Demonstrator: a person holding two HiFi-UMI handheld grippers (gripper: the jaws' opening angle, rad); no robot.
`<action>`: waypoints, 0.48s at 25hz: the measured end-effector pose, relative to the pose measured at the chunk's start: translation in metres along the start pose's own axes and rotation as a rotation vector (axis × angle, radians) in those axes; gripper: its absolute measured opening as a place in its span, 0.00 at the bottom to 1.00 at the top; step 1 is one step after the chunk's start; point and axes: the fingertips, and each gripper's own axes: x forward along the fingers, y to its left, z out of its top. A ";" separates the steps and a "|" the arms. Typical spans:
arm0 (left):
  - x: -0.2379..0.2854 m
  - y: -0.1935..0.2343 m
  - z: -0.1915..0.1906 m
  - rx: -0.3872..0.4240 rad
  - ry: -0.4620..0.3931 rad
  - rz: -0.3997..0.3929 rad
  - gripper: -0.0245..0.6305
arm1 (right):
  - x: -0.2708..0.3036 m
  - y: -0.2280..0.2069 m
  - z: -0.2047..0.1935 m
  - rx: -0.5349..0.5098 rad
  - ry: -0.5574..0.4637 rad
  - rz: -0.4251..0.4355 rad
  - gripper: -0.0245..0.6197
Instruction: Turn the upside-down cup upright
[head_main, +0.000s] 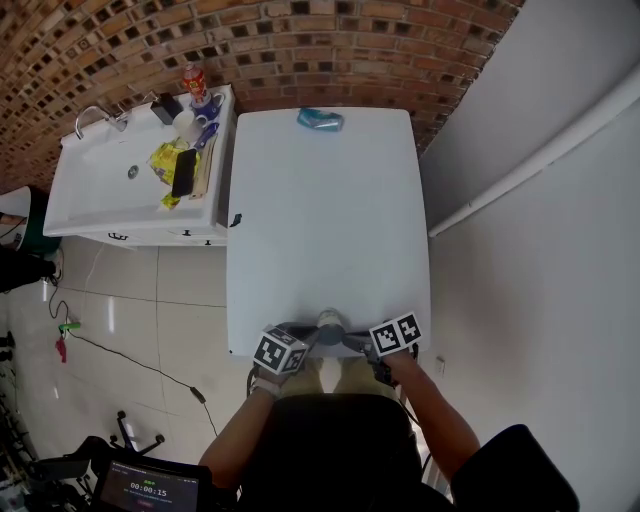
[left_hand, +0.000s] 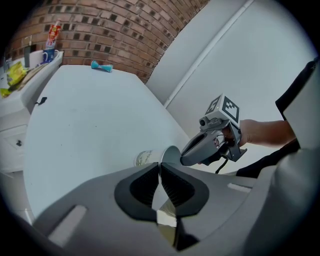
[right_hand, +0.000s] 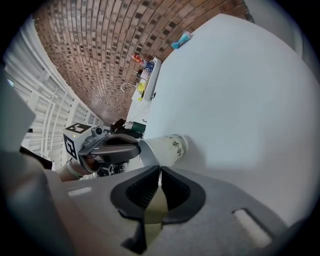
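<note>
A pale paper cup (head_main: 329, 321) with dark printed marks lies tipped at the smooth white bench's (head_main: 330, 200) 6 o'clock edge, base toward 12 o'clock. The left gripper (left_hand: 160, 166) and right gripper (right_hand: 160, 171) each pinch its thin rim between ribbed black fingers (right_hand: 176, 192), at 9 and 3 o'clock.

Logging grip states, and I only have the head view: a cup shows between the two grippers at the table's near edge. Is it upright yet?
Observer: No. The right gripper view shows the cup tipped sideways, mouth toward the grippers, base out over the table.
Operator: Which gripper holds it?
Observer: The left gripper has its jaws shut on the rim.
Operator: And the right?
Observer: The right gripper is shut on the rim too, on the opposite side.
</note>
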 end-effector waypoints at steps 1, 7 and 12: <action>0.000 0.002 0.002 -0.002 0.001 -0.001 0.09 | 0.000 0.000 0.002 0.002 0.000 0.003 0.05; 0.000 0.013 0.009 -0.027 0.027 -0.009 0.09 | 0.001 0.004 0.015 0.001 0.013 0.019 0.06; -0.001 0.022 0.016 -0.026 0.053 -0.021 0.09 | 0.000 0.008 0.033 -0.015 0.012 0.007 0.06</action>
